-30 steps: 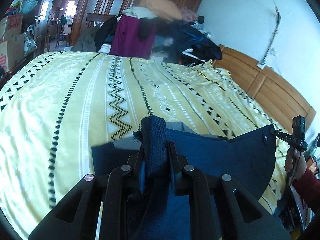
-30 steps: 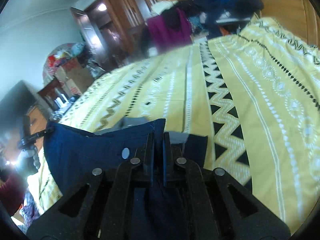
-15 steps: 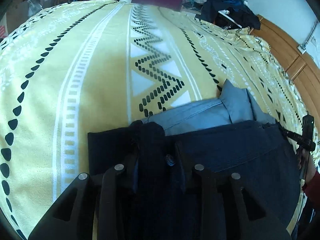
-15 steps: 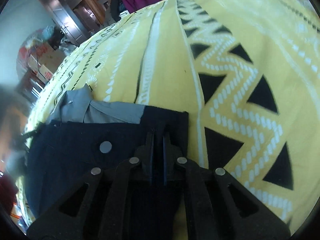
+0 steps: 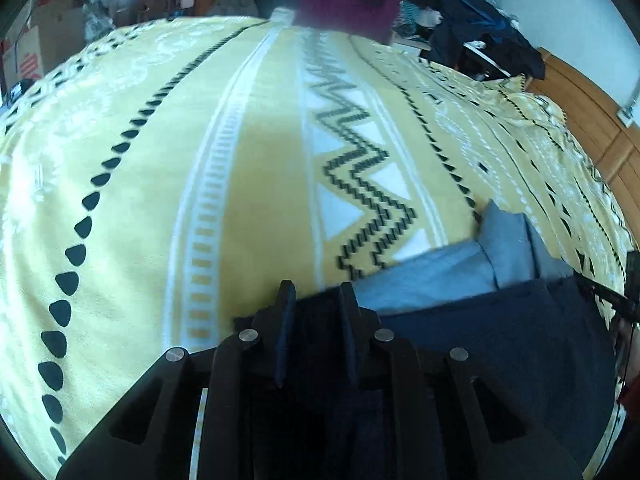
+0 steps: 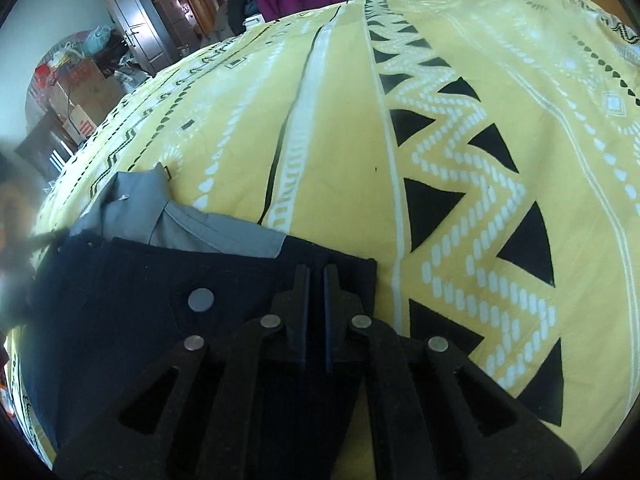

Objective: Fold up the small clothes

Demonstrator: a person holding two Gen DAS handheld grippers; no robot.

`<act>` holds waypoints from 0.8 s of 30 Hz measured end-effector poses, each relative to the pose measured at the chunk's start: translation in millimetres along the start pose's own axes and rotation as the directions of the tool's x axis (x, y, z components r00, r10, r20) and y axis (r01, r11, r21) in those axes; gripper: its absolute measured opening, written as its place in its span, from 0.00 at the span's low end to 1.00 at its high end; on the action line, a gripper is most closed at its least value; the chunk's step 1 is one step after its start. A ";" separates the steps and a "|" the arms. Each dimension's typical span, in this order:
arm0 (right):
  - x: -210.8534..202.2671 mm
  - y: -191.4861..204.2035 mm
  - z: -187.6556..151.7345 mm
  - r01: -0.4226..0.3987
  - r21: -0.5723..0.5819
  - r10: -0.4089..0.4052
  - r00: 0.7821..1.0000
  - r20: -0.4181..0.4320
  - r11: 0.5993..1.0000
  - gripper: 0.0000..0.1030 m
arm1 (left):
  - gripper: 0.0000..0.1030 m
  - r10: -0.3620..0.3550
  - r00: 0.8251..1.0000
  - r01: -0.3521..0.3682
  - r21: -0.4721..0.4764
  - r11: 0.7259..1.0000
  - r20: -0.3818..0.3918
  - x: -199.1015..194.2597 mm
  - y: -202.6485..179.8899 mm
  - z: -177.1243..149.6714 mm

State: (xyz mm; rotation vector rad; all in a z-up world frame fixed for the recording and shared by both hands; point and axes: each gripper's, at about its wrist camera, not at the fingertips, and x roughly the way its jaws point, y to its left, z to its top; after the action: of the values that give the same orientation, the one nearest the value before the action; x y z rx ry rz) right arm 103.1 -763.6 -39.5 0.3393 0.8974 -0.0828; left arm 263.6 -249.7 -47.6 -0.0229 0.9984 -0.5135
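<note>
Lying flat on the bedspread [image 6: 340, 140], the navy garment [image 6: 132, 320] shows grey lining [image 5: 432, 280]; left gripper [image 5: 316, 304] parted, right gripper [image 6: 316, 280] pinching its edge.

- A bed with a yellow bedspread [image 5: 248, 168] patterned in black and white zigzags filled most of both views.
- A wooden headboard [image 5: 592, 120] stood along one side, against a pale wall [image 5: 560, 4].
- Clothes [image 5: 480, 36] lay heaped at the far end of the bed.
- Dark wooden doors [image 6: 132, 32] and cardboard boxes [image 6: 80, 100] stood beyond, in daylight.
</note>
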 end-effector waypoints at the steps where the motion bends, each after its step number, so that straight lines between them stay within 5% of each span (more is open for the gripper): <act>1: -0.6 -0.5 -1.6 0.008 0.001 -0.008 1.000 -0.006 1.000 0.05 | 0.22 -0.027 0.999 0.026 -0.026 0.999 -0.022 4.2 6.5 -0.9; 4: -15.5 6.5 -0.9 0.069 -0.003 -0.069 0.998 0.006 0.998 0.14 | 0.22 -0.029 0.999 0.030 -0.046 0.999 0.026 -16.3 8.2 -3.1; 7: -63.7 28.0 -11.3 0.102 -0.035 -0.098 0.990 0.105 0.994 0.20 | 0.23 -0.087 0.988 0.093 -0.048 0.994 0.127 -73.5 3.9 -17.3; 9: -89.7 41.0 -31.0 0.046 -0.021 -0.043 0.990 0.138 0.999 0.36 | 0.29 -0.108 0.978 0.116 -0.033 0.993 0.179 -122.7 -2.4 -40.3; 13: -103.9 80.0 -89.2 -0.076 -0.043 0.079 0.994 0.075 0.996 0.37 | 0.39 -0.158 0.973 0.152 0.049 0.987 0.167 -174.2 -22.8 -99.0; 15: -98.9 95.6 -117.9 -0.117 -0.048 0.118 0.993 0.027 0.992 0.37 | 0.39 -0.109 0.986 0.096 0.114 0.989 0.122 -177.3 -34.4 -133.3; 17: -92.0 103.8 -141.7 -0.133 -0.032 0.133 0.991 -0.012 0.991 0.39 | 0.39 -0.077 0.996 0.074 0.074 0.995 0.042 -167.4 -27.7 -166.6; 20: -101.3 109.6 -159.5 -0.130 -0.014 0.130 0.991 0.008 0.991 0.48 | 0.38 0.086 0.995 -0.085 0.009 0.996 -0.049 -162.6 -4.7 -209.4; 24: -108.7 104.6 -171.1 -0.137 0.034 0.136 0.990 0.022 0.990 0.54 | 0.38 -0.025 0.999 0.032 -0.237 0.971 0.030 -206.4 19.9 -257.6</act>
State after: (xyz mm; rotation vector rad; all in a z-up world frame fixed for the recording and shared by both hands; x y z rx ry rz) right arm -71.4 -617.2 -26.5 0.4310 0.8523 0.0245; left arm -25.7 -90.3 -30.3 -0.2581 1.0298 -0.4159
